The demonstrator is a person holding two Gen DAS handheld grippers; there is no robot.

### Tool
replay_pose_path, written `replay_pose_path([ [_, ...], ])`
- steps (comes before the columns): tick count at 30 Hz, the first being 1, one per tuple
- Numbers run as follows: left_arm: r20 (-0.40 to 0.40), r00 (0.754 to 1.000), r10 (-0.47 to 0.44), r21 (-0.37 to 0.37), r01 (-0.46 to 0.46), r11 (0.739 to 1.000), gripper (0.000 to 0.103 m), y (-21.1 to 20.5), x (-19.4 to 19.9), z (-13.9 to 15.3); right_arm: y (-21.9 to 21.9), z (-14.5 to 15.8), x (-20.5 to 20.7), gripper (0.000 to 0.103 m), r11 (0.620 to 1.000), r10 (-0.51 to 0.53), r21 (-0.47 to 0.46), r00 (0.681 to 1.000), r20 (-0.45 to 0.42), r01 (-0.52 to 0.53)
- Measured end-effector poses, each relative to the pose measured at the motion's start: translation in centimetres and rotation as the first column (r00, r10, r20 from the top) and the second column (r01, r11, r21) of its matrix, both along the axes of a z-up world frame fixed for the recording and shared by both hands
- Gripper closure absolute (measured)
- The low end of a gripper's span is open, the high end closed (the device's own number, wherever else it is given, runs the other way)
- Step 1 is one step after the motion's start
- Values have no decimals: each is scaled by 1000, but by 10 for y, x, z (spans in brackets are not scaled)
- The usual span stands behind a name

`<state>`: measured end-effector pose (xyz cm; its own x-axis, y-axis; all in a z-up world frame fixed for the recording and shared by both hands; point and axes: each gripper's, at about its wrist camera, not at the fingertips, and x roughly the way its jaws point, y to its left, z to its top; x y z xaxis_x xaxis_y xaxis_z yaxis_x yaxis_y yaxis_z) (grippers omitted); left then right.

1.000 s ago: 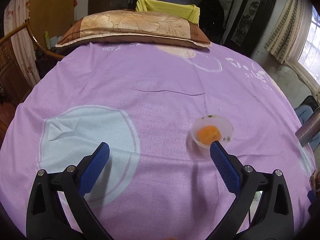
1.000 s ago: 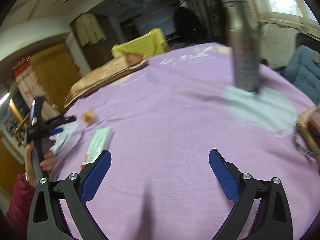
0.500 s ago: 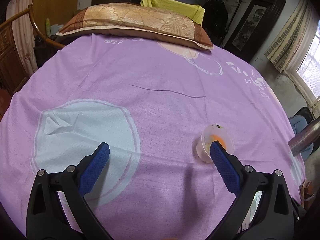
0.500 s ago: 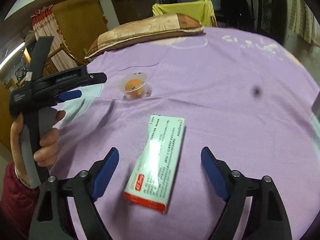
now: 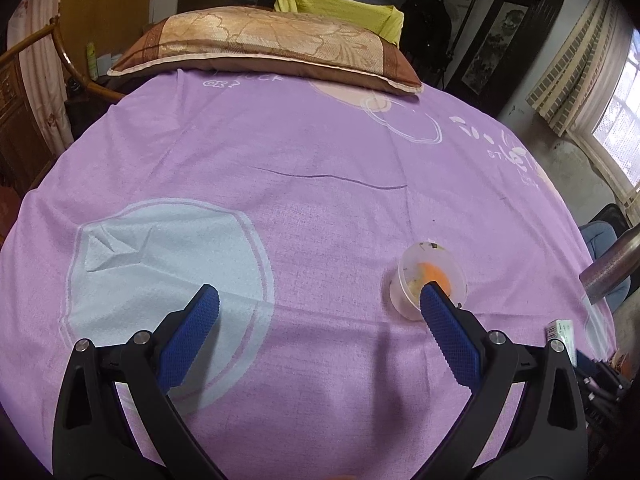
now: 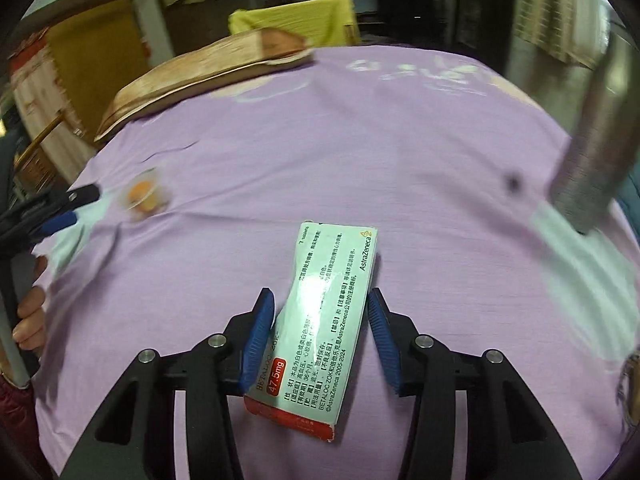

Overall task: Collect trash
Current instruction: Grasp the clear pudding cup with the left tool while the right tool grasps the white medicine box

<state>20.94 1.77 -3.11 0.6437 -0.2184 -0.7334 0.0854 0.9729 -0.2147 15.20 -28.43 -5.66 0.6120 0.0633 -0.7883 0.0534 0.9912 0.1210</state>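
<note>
A pale green and red medicine box [image 6: 328,320] lies on the purple bedsheet [image 6: 360,140], between the two blue pads of my right gripper [image 6: 320,300], which have closed in around its sides. Its corner shows in the left wrist view [image 5: 562,330]. A small clear plastic cup [image 5: 430,276] with orange peel inside stands on the sheet; the right fingertip of my open, empty left gripper [image 5: 318,300] is just in front of it. The cup also shows blurred in the right wrist view [image 6: 144,196].
A brown and gold pillow [image 5: 264,46] lies at the far end of the bed. A metal pole [image 6: 596,144] rises at the right. A wooden chair [image 5: 44,64] stands at the far left. A window [image 5: 616,120] is on the right wall.
My right gripper has moved onto the medicine box and its jaws have narrowed around it. My left gripper has drifted slightly toward the cup and stayed open.
</note>
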Motion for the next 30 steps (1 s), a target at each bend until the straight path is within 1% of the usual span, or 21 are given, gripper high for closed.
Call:
replay_pose_path([
  [1, 2, 1000, -2, 7, 2, 1000, 6, -1, 0, 0, -10, 2, -4, 34, 1000, -11, 25, 1000, 10, 11],
  [2, 3, 1000, -4, 13, 4, 1000, 6, -2, 0, -1, -15, 3, -6, 30, 999, -17, 40, 1000, 20, 16],
  [4, 10, 1000, -6, 31, 6, 999, 6, -5, -1, -1, -23, 7, -10, 30, 998, -34, 54, 998, 46, 31],
  [8, 14, 1000, -11, 50, 10, 999, 7, -7, -1, -3, -28, 6, -8, 29, 996, -19, 90, 998, 63, 13],
  [10, 20, 1000, -17, 47, 16, 999, 6, -8, -1, -3, -29, 3, -7, 23, 990, 4, 139, 998, 62, -13],
  [11, 24, 1000, -19, 46, 18, 999, 6, -9, -2, -2, -33, 3, -9, 21, 984, 4, 177, 997, 75, -17],
  [13, 35, 999, -32, 40, 31, 999, 6, -11, -3, 0, -42, 5, -9, 14, 973, -13, 233, 995, 98, -10],
  [15, 44, 997, -56, 30, 54, 998, 6, -16, -2, 2, -45, 2, -6, 13, 963, -21, 269, 995, 94, -6],
  [17, 37, 996, -85, 17, 84, 996, 6, -22, 1, 2, -50, -2, -5, 13, 954, -22, 301, 997, 76, -2],
  [20, -30, 994, -103, 5, 103, 995, 6, -35, 12, -3, -53, -4, -4, 13, 948, -17, 318, 998, 57, -2],
  [22, -66, 990, -127, 33, 130, 991, 6, -49, 20, -4, -52, -8, -2, 12, 945, -7, 326, 999, 37, -6],
  [25, -57, 990, -132, 111, 138, 984, 6, -71, 30, 0, -50, -8, -1, 12, 947, 5, 322, 999, 37, -17],
  [27, -62, 988, -141, 131, 148, 980, 6, -82, 34, -2, -50, -9, -1, 12, 947, 6, 321, 999, 36, -17],
  [30, -80, 989, -124, 153, 135, 979, 6, -92, 36, -14, -49, -9, -2, 12, 946, 6, 323, 999, 37, -17],
])
